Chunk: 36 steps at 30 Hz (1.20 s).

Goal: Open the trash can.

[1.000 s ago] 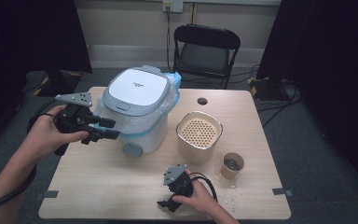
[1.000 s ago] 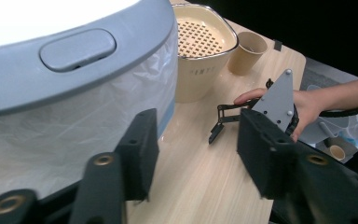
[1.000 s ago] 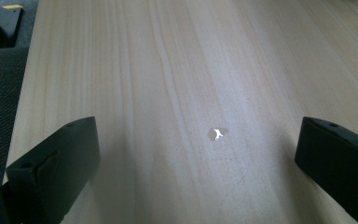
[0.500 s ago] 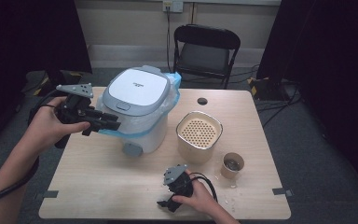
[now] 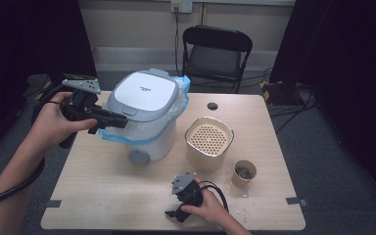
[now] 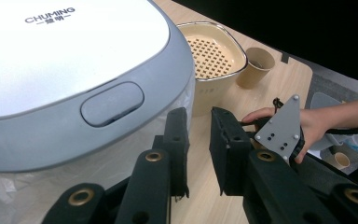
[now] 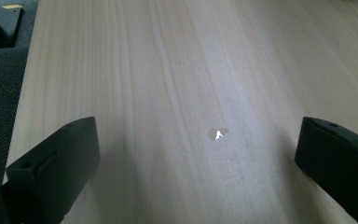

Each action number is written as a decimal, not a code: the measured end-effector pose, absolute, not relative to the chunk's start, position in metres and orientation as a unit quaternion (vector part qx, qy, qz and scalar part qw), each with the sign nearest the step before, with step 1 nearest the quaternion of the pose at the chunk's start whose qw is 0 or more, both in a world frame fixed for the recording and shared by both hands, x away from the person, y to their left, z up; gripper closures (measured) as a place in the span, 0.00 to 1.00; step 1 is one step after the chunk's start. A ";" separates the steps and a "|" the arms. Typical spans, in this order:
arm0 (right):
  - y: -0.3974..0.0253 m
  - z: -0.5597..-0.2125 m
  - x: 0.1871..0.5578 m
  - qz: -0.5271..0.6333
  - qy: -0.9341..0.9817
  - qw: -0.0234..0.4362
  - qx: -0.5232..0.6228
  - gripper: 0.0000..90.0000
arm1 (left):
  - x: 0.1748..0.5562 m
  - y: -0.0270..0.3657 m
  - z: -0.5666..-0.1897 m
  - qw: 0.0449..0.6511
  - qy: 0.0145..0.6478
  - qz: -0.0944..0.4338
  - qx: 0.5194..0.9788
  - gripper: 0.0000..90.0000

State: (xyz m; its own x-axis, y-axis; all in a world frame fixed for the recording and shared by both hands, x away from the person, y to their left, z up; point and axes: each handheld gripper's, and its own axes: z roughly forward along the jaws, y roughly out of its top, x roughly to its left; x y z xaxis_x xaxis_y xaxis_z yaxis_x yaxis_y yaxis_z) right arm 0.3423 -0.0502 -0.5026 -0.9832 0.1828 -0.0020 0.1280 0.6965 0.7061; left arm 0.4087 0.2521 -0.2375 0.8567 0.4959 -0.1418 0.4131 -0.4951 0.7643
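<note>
A white rice cooker (image 5: 144, 110) with a grey-rimmed lid stands at the table's back left, wrapped low down in clear plastic. My left gripper (image 5: 113, 120) hovers at its left side at lid height. In the left gripper view the jaws (image 6: 198, 149) are drawn almost together with a slim gap and nothing between them, just below the lid's grey oval button (image 6: 112, 103). My right gripper (image 5: 172, 213) rests near the table's front edge in the person's hand. In the right gripper view it (image 7: 198, 154) stands wide open over bare wood.
A beige pot with a perforated insert (image 5: 208, 142) stands right of the cooker, and a paper cup (image 5: 244, 174) sits beside it. A dark round spot (image 5: 212, 105) marks the table's back. A black chair (image 5: 215, 54) stands behind. A small droplet (image 7: 217, 134) lies on the wood.
My left gripper has risen from the cooker's lower front up to the lid's edge. The right gripper has stayed put.
</note>
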 end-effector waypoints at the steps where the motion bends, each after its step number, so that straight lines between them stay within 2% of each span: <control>1: -0.050 -0.502 0.342 0.380 0.921 0.037 0.084 0.00 | 0.409 0.251 -0.237 0.430 0.265 0.047 0.862 0.86; 23: -0.050 -0.502 0.343 0.379 0.921 0.038 0.081 0.00 | 0.434 0.248 -0.235 0.410 0.291 0.065 0.862 0.98; 36: -0.050 -0.502 0.343 0.379 0.921 0.038 0.080 0.00 | 0.448 0.246 -0.239 0.406 0.307 0.072 0.858 1.00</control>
